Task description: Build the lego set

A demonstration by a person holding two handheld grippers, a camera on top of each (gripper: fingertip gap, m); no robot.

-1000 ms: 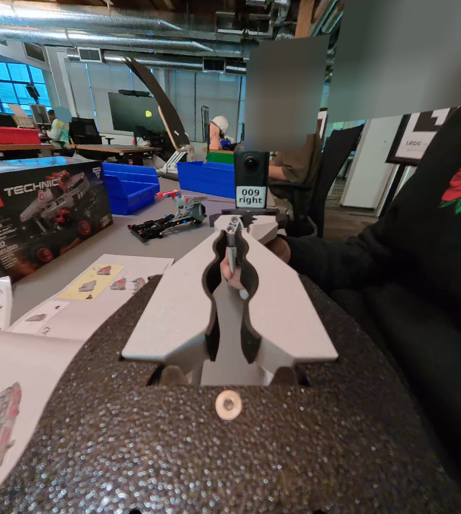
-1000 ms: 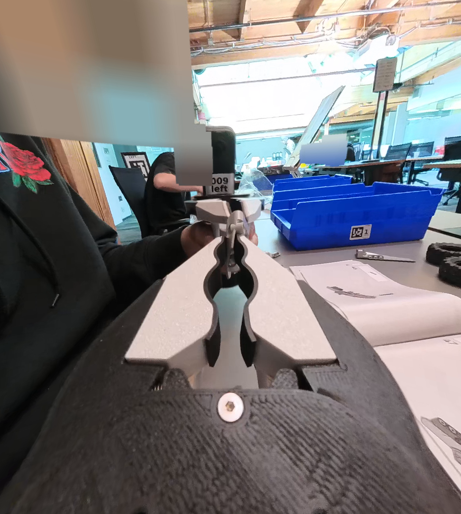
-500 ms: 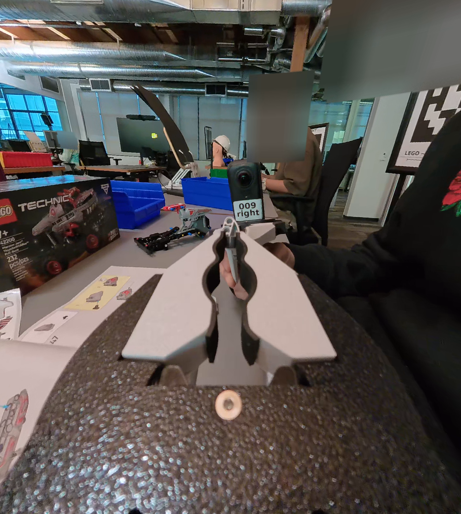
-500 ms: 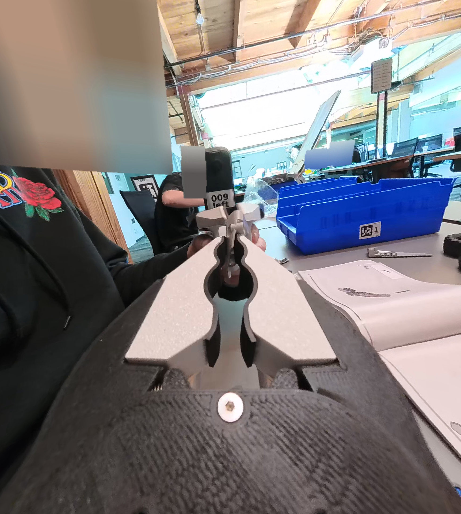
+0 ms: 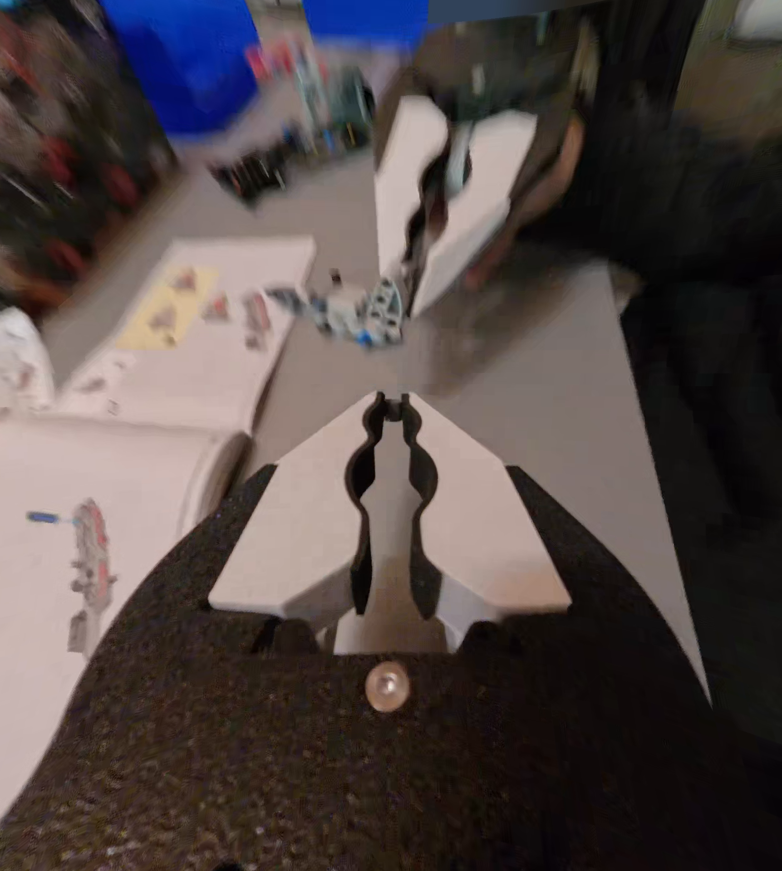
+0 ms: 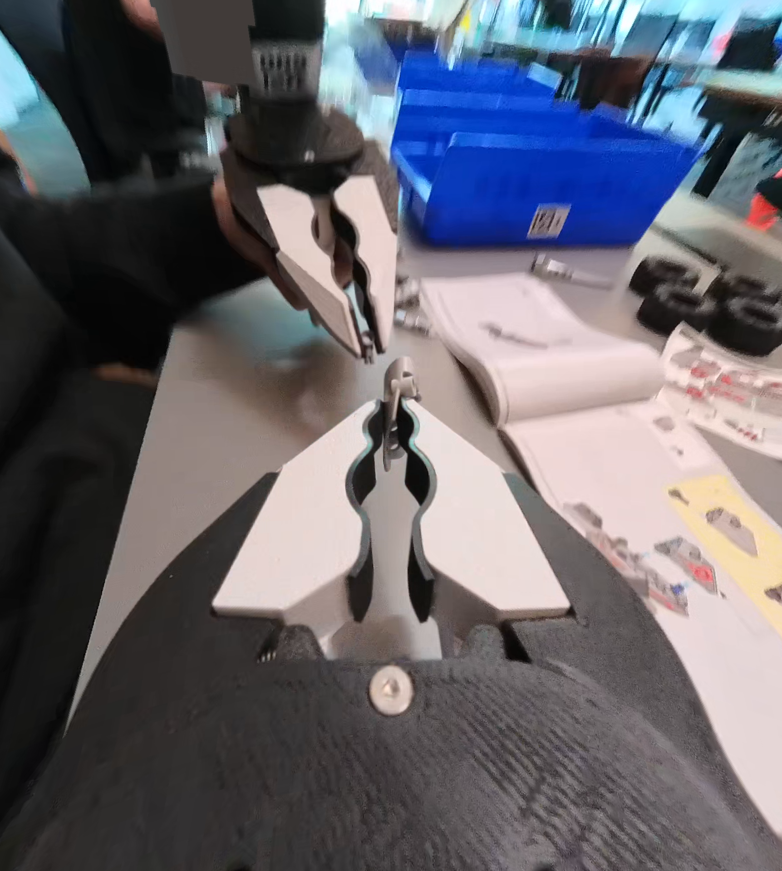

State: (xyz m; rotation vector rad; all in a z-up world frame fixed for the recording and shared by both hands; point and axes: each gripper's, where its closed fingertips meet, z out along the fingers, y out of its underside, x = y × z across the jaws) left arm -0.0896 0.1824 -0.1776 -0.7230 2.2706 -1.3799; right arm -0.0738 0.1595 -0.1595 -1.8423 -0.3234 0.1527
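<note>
My right gripper (image 6: 396, 406) is shut on a thin grey lego piece (image 6: 398, 382) that sticks up past its tips, low over the grey table (image 6: 247, 377). My left gripper (image 5: 392, 406) is nearly closed on a small dark piece (image 5: 393, 411). In the right wrist view the left gripper (image 6: 369, 348) points down, its tips a short gap from the grey piece. In the blurred left wrist view the right gripper (image 5: 407, 308) points down at the table with the grey piece (image 5: 385, 301) at its tips.
An open instruction booklet (image 6: 544, 339) lies to the right, with black tyres (image 6: 714, 306), a clear bag (image 6: 756, 396) and a blue bin (image 6: 521, 188) beyond. Small loose pieces (image 5: 327, 313) lie by the booklet (image 5: 219, 330). A black chassis build (image 5: 257, 174) sits farther back. The person's black sleeve (image 6: 96, 245) is at left. My hands' fingertips stand some 4 cm from each other.
Both grippers have swung down from head height toward the table and pulled apart. They were tip to tip on the grey piece; now only the right holds it.
</note>
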